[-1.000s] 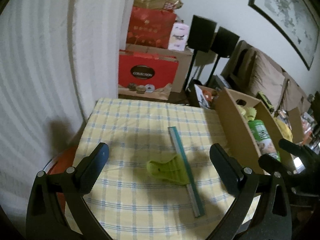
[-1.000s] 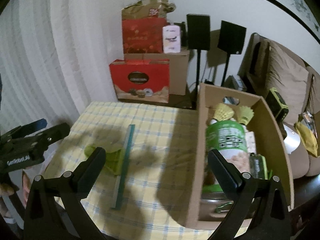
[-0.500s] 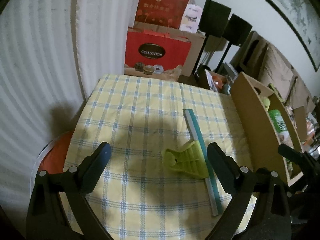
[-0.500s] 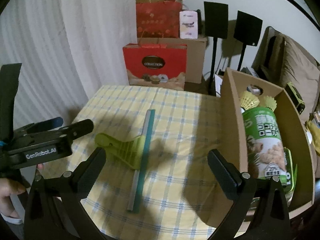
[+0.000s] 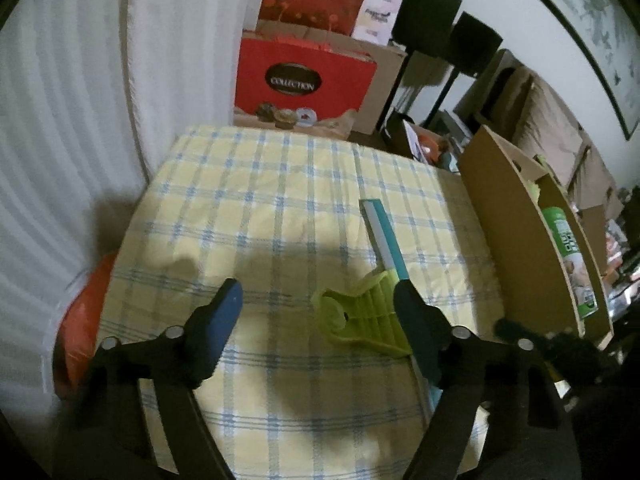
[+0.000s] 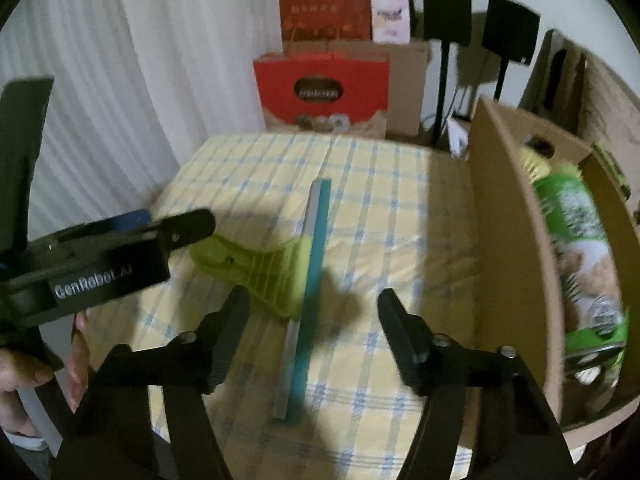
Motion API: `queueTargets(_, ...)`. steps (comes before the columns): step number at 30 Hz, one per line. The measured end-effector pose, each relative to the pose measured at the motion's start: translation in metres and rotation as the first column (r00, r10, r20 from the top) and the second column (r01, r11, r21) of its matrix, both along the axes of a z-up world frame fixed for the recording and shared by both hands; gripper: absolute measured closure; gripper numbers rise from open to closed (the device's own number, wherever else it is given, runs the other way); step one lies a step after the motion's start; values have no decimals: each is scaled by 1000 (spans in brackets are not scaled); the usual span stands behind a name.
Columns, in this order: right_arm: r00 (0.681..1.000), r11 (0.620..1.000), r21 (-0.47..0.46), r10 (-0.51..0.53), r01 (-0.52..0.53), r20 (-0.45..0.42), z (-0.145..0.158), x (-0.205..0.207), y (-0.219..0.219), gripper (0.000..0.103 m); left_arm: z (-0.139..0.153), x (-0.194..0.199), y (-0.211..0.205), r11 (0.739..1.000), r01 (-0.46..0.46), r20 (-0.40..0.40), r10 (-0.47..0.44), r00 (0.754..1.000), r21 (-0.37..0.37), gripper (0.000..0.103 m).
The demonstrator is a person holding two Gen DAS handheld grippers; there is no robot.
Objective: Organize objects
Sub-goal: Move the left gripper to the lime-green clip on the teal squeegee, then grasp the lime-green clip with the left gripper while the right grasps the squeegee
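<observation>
White curtains back a table (image 5: 248, 216) under a yellow-and-blue checked cloth; red gift bags (image 5: 300, 80) and black speakers (image 6: 508, 32) stand behind it. Squeegee (image 6: 308, 280), green handle with a teal blade, lies flat near the cloth's middle, blade running front to back. Cardboard box (image 6: 512, 248) stands along the table's right edge, holding a green snack bag (image 6: 580, 248). Left gripper (image 5: 318, 308): jaws closing, half wide, handle between them, pads not pressing. Right gripper (image 6: 314, 308): jaws closing, half wide, astride the blade, no contact visible. A hand (image 6: 24, 376) holds the left gripper at the right view's left edge.
</observation>
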State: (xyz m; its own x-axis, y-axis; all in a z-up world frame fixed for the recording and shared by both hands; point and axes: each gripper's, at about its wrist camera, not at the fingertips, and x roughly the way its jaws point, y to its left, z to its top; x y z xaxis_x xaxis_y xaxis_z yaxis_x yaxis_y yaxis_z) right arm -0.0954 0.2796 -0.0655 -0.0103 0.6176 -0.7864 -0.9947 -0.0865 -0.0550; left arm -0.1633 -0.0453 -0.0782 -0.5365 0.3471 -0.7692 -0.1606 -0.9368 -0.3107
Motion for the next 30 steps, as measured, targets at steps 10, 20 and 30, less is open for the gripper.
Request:
queueTargets(10,998,992,-125,11,-19,-66,-38,-1,7,59,-16,-11,13,998,26,57,-29,998,49,55)
queueTargets(20,999,988,-152,15,-22,-48,-51,-3,7,65,-31,-16,21,999,25,92,-28,995,37,79)
queueTargets(30,998,993,-118,22,-16,51,-53,-11,2,82,-27,-12,21,998,31,71,-35,997,47,90)
